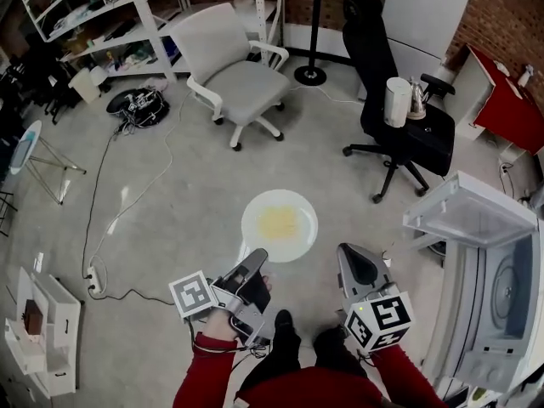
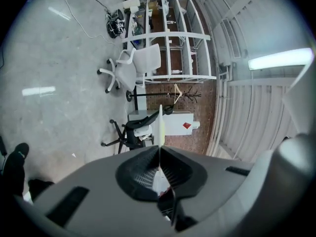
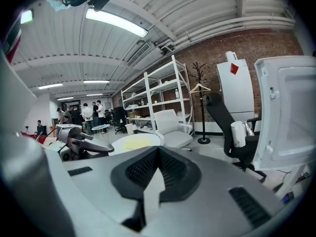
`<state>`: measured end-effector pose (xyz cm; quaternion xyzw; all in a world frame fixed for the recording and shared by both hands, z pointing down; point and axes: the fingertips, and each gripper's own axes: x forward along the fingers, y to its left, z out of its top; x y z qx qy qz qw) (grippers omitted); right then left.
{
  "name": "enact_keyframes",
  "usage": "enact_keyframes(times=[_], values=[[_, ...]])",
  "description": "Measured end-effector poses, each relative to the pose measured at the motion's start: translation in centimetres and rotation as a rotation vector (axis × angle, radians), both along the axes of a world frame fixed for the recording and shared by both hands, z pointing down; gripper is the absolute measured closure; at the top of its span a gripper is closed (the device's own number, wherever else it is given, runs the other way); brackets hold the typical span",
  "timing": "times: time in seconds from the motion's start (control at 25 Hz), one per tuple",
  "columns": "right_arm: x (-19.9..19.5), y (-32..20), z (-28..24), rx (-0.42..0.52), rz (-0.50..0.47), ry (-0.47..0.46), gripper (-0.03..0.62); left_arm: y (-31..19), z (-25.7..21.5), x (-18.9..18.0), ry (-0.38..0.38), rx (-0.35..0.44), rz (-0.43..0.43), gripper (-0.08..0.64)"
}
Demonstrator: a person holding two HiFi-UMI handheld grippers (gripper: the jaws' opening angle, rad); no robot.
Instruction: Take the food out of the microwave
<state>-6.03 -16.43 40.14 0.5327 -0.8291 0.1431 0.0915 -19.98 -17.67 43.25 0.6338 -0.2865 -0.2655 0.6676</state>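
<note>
A round white plate sits at the centre of the head view, held level in the air above the grey floor. A pale yellow patch of food is spread flat over its middle, and the broad rim around it is bare and glossy.

The left gripper comes in from the lower left of centre with its jaws clenched on the plate's near edge. In the left gripper view the plate shows edge-on as a thin pale line running up out of the closed jaws.

The right gripper hangs just right of the plate without touching it. In its own view the jaws are pressed together with nothing between them. That view also shows the plate at middle left, the yellow food on top, and the left gripper beside it.

The microwave stands at the right edge of the head view with its white door swung open. The plate is well outside it.

In the upper part of the frame a white office chair and a black office chair stand on the floor.
</note>
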Motion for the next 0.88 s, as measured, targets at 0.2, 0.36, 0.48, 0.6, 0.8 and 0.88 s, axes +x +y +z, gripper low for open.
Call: enact_keyframes(times=[0.2,0.36,0.48,0.6,0.8,0.88], values=[[-2.7,-0.6,0.5,-0.015,-0.057,-0.008,0.581,-0.1,0.0,-2.9,0.002,0.009,-0.07,0.542],[-4.5,-1.0,0.9,-0.027,-0.102,-0.017,0.581,0.1,0.0,-4.6,0.011,0.008,-0.112,0.541],[-6.0,-1.4,1.0,-0.035,-0.137,-0.027,0.581,0.2,0.0,-5.8,0.015,0.008,-0.142,0.542],[-7.2,-1.7,1.0,-0.033,-0.171,-0.029,0.581,0.3,0.1,-6.9,0.015,0.01,-0.167,0.542],[-8.8,-1.8,1.1,-0.04,-0.209,-0.028,0.581,0.5,0.1,-8.2,0.02,0.006,-0.199,0.541],[-9.2,-1.9,1.2,-0.044,-0.219,-0.029,0.581,0.5,0.1,-8.4,0.02,0.006,-0.209,0.541]])
